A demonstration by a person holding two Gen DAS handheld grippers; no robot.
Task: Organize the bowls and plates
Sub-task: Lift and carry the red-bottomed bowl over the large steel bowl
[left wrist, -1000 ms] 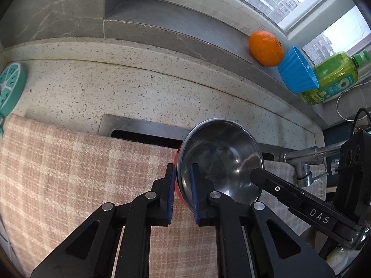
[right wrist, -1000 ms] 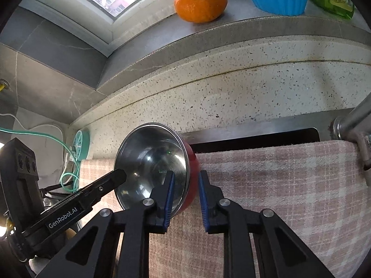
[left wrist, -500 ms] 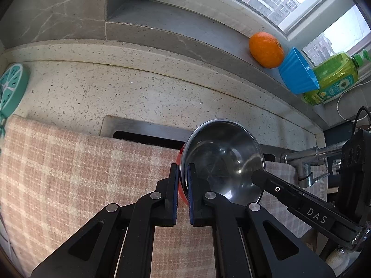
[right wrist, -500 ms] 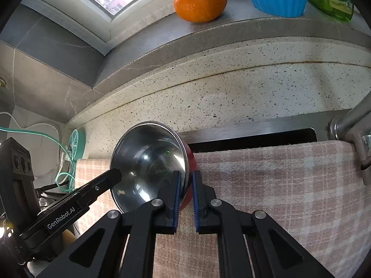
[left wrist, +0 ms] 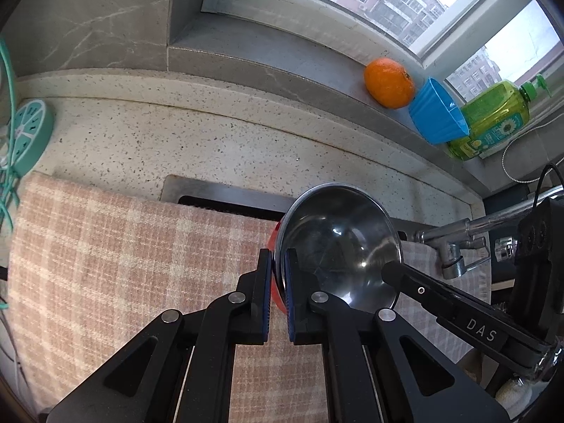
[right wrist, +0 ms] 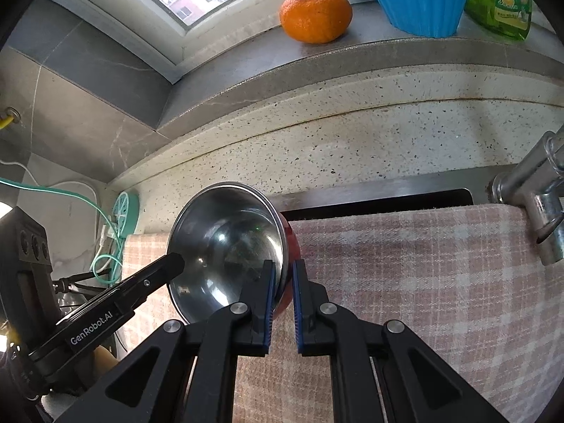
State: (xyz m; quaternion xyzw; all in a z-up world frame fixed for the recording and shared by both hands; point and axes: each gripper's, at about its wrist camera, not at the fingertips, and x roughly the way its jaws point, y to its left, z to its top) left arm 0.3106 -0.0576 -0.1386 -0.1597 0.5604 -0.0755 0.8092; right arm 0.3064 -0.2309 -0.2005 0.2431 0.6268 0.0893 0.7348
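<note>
Between the two grippers, clear of the cloth beneath: a steel bowl (left wrist: 340, 246) with a red outer wall, round and deep, with no long axis to speak of. Tilted, seemingly with mouth up and toward the holder, and with polished hollow facing both cameras. Mirror-bright inside, with dark reflections and small glints; thin rolled rim; glossy red showing only as a sliver at each pinched edge.

At the left gripper (left wrist: 277, 283), blue-padded black jaws pressed nearly together on the bowl's rim, one pad inside the hollow, one against the red wall. Across the bowl from it, the right gripper's black finger touching the opposite rim, lettered "DAS".

At the right gripper (right wrist: 282, 290), the same pinch on the other side of the rim: one pad on steel, one on red. Beyond the bowl's far edge there, the left gripper's finger lettered "GenRobot.AI".

Under both tools, a plaid cloth (left wrist: 116, 257), pinkish-tan and cream, soft weave, draped over a steel sink edge (right wrist: 380, 190). Ahead, a speckled stone counter (left wrist: 197, 141), then a grey sill carrying an orange (right wrist: 315, 14), a fluted blue cup (right wrist: 419, 0) and a green detergent bottle (left wrist: 493, 120). Right of the right gripper, a chrome faucet (right wrist: 528, 190).
</note>
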